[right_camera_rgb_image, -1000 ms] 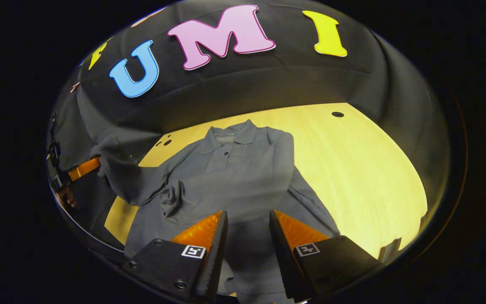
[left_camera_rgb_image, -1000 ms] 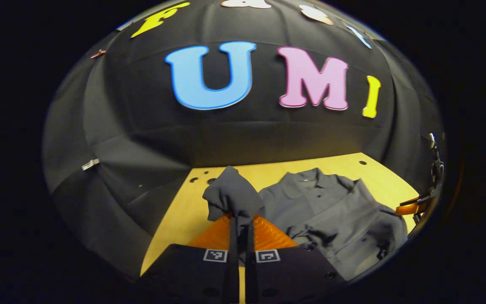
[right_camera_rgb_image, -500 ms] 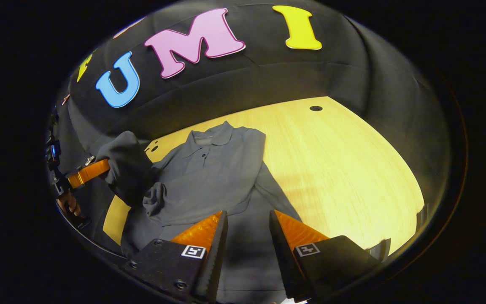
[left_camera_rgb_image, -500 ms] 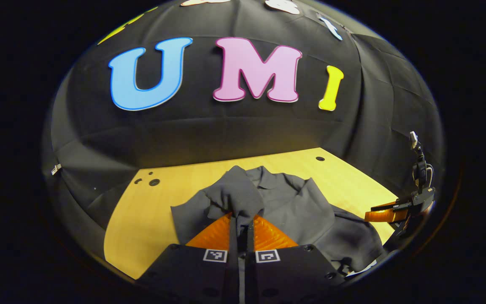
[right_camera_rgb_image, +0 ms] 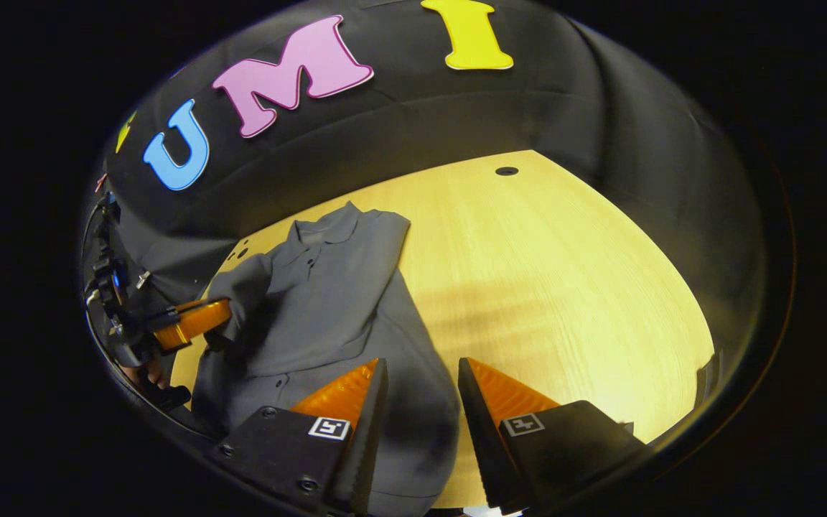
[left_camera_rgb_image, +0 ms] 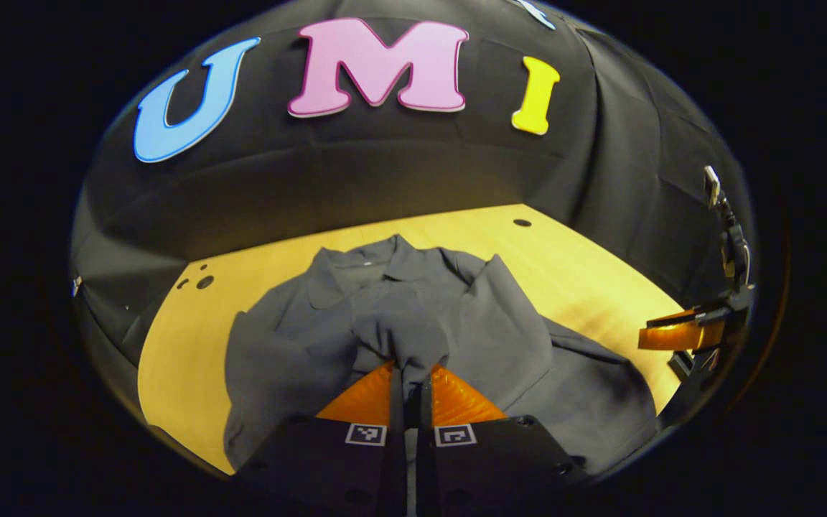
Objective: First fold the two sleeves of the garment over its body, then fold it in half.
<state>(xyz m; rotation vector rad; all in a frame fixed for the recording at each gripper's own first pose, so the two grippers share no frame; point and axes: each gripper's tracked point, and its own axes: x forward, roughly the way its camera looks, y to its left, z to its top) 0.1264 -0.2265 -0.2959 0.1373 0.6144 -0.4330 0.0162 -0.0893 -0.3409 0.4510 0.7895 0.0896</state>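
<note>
garment [left_camera_rgb_image: 456, 330] is a dark grey shirt with a collar and buttons, and it lies on the yellow wooden table [left_camera_rgb_image: 586, 280]. its collar points to the back wall and its bottom edge points to the near side, so its long way runs from far to near.

left gripper [left_camera_rgb_image: 408, 384] has its two fingers pressed tight together on the end of a sleeve [left_camera_rgb_image: 403, 334]. the sleeve is bunched up at the tips and is held over the front of the shirt, near the middle. in the right gripper view this same gripper [right_camera_rgb_image: 194, 323] reaches in from the left side with its orange fingers pointing at the shirt, and a bit of a hand [right_camera_rgb_image: 148, 370] shows under it.

right gripper [right_camera_rgb_image: 422, 402] has its two fingers apart with a gap between them, and nothing is in the gap. it hangs over the near right part of the shirt [right_camera_rgb_image: 327, 316], where the grey cloth meets the bare table [right_camera_rgb_image: 564, 287]. in the left gripper view it [left_camera_rgb_image: 679, 336] shows far off at the right edge, away from the shirt.

the table top is light wood with a few small dark holes [left_camera_rgb_image: 204, 282] near the back left corner and one more hole [right_camera_rgb_image: 506, 171] near the back right. black cloth walls [left_camera_rgb_image: 356, 194] stand behind and beside the table.
</note>
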